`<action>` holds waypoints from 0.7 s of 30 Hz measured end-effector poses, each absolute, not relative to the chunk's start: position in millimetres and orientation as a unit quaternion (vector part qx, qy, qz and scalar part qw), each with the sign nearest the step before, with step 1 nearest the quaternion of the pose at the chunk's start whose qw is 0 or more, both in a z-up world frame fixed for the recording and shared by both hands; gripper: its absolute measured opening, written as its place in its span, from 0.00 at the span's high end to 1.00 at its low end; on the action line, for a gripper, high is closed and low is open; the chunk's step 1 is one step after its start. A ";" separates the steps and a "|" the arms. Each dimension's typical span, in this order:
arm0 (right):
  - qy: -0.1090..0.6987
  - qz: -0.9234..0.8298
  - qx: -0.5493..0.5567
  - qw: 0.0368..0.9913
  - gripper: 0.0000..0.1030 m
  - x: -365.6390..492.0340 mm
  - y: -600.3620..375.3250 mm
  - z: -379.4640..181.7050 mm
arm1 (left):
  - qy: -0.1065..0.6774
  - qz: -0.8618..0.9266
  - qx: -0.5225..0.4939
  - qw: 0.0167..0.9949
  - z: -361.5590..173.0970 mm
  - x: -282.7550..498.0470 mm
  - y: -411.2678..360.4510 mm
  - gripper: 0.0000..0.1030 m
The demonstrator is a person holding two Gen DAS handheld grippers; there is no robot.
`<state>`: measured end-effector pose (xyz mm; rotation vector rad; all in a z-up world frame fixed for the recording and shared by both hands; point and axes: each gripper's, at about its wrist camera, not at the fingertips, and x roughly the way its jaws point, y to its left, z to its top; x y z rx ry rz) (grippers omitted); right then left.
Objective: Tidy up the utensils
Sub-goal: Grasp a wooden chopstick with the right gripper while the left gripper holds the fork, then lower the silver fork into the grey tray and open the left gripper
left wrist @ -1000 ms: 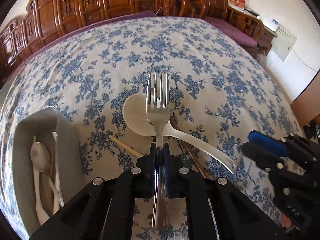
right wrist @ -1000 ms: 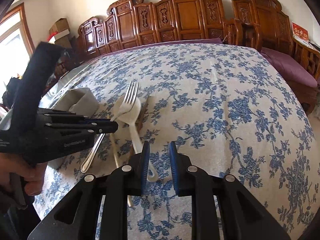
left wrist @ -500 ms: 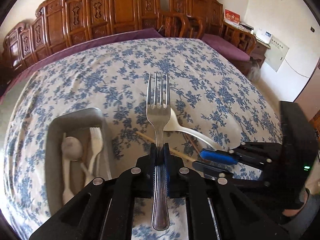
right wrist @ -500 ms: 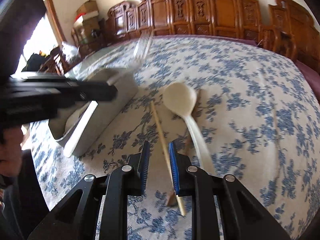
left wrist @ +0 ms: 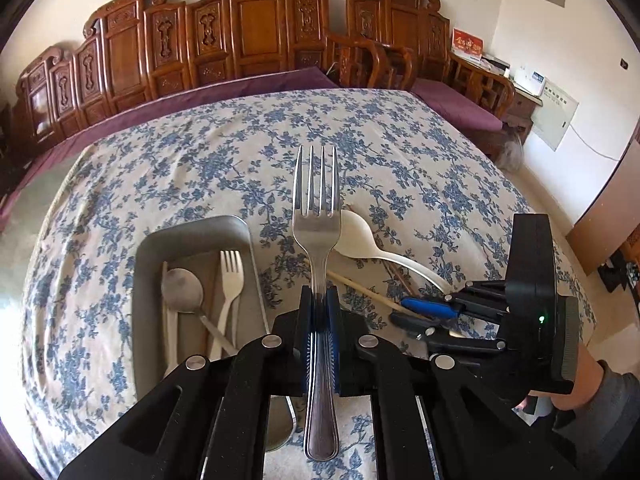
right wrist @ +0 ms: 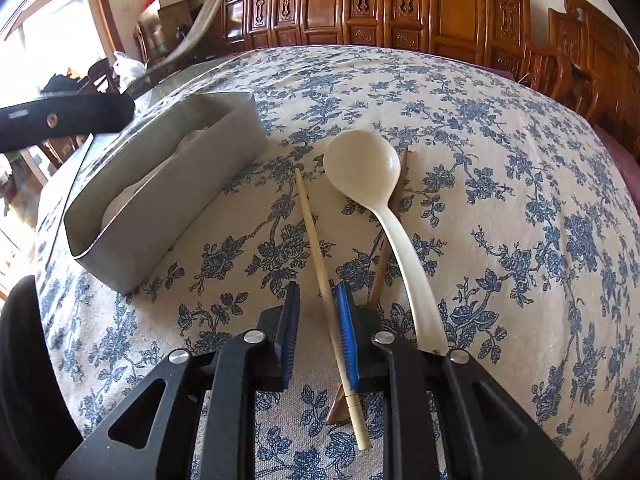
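Your left gripper is clamped on one steel fork, held above the grey tray's right edge. The tray holds one metal spoon, one pale fork and pale handles I can't count. Your right gripper has just been closing; its jaws straddle one light chopstick, gap still showing. On the cloth: one cream ladle spoon, one dark chopstick under it.

Black hand-held gripper; blue pads; grey sleeve
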<state>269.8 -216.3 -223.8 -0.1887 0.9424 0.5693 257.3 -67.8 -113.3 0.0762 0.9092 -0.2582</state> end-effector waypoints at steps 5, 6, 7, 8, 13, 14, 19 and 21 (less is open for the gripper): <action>0.446 0.280 -0.100 0.844 0.94 263.1 -210.6 -223.4 | 0.436 -0.113 0.041 0.892 -108.8 254.7 -56.5 0.94; 0.445 0.283 -0.100 0.844 0.94 261.4 -209.6 -222.4 | 0.436 -0.110 0.040 0.892 -108.4 254.3 -54.7 0.94; 0.441 0.285 -0.098 0.845 0.94 258.8 -208.9 -219.9 | 0.436 -0.108 0.040 0.893 -107.7 254.3 -51.9 0.94; 0.437 0.286 -0.096 0.847 0.94 257.0 -208.2 -217.6 | 0.436 -0.106 0.039 0.893 -106.8 254.6 -49.0 0.94; 0.406 0.294 -0.080 0.861 0.94 243.6 -207.1 -197.6 | 0.436 -0.095 0.039 0.894 -103.8 254.9 -37.8 0.94; 0.399 0.295 -0.077 0.865 0.94 241.3 -207.4 -194.0 | 0.437 -0.092 0.041 0.894 -103.7 255.6 -35.4 0.94; 0.388 0.284 -0.064 0.875 0.94 241.0 -213.1 -186.7 | 0.444 -0.081 0.045 0.891 -110.0 263.0 -25.0 0.94; 0.388 0.280 -0.058 0.876 0.94 243.4 -217.1 -186.1 | 0.449 -0.076 0.045 0.889 -115.6 267.7 -19.5 0.94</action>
